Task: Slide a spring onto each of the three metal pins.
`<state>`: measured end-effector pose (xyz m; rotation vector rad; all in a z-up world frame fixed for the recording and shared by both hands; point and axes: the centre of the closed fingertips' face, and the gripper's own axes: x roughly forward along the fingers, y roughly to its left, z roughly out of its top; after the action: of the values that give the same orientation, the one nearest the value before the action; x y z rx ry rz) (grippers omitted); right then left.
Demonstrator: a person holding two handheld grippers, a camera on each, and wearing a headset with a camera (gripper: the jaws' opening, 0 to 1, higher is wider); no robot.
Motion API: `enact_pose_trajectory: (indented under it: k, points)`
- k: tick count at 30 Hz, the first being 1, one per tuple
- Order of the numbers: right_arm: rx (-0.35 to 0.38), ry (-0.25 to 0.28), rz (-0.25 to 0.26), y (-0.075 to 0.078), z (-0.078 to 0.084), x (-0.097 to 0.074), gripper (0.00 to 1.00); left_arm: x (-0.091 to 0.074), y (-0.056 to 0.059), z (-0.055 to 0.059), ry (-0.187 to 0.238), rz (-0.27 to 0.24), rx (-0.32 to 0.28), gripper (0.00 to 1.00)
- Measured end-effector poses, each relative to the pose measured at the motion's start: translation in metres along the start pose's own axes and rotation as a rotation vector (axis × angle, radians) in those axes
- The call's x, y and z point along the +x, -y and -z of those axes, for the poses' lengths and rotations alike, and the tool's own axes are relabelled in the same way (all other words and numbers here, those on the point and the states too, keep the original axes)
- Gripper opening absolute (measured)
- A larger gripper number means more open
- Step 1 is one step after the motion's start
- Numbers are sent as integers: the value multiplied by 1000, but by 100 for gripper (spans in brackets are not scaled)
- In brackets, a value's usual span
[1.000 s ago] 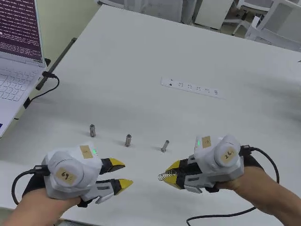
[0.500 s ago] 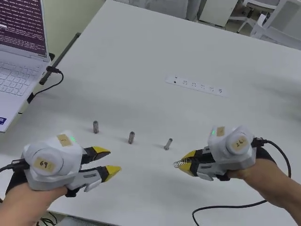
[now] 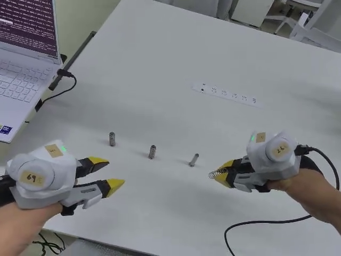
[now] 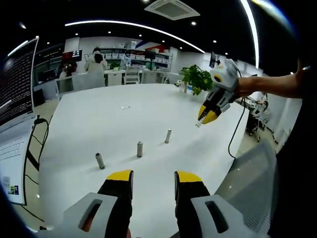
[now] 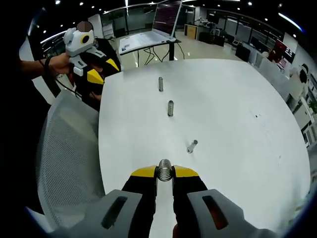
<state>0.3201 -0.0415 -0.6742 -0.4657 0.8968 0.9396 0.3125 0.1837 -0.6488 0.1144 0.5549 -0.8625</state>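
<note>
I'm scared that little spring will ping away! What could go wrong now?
The spring is pinched only at the tips of the right gripper, so it might slip or shoot out. The bare pin is thin; the spring could miss it or knock it over.

Left white-and-yellow two-jaw claw (image 3: pixel 113 172): jaws apart, nothing between them, tips pointing right. Right white-and-yellow two-jaw claw (image 3: pixel 222 176): jaws closed on a small coiled metal spring (image 3: pixel 215 173), tips pointing left. Left hand (image 3: pixel 24 213) and right hand (image 3: pixel 301 184) grip the claw bodies from behind.
</note>
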Motion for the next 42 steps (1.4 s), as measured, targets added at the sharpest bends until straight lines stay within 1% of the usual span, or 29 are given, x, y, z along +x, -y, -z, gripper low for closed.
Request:
enact_pose_trajectory:
  k: [8,11,13,17,23,28,34,39,42]
  points:
    - [-8,-28,20,16,1,1,9,-7,-12,8,-7,-35,-22,32]
    - [-8,-39,25,22,3,5,9,-9,-15,12,-16,-45,-27,36]
    - [-9,-49,24,26,4,9,9,-10,-18,14,-22,-53,-25,38]
    - [-8,-52,19,31,2,16,9,-13,-22,17,-26,-67,-32,40]
    - [-18,-65,17,39,-2,27,9,-17,-32,23,-41,-98,-48,49]
    - [-37,-83,14,48,-7,36,9,-21,-37,26,-47,-115,-62,52]
    - [-59,-96,6,57,-13,46,9,-24,-40,29,-50,-127,-76,53]
    - [-78,-110,-10,59,-18,54,9,-25,-40,30,-51,-136,-90,53]
    - [-93,-126,-18,59,-18,60,9,-26,-40,31,-51,-135,-96,53]
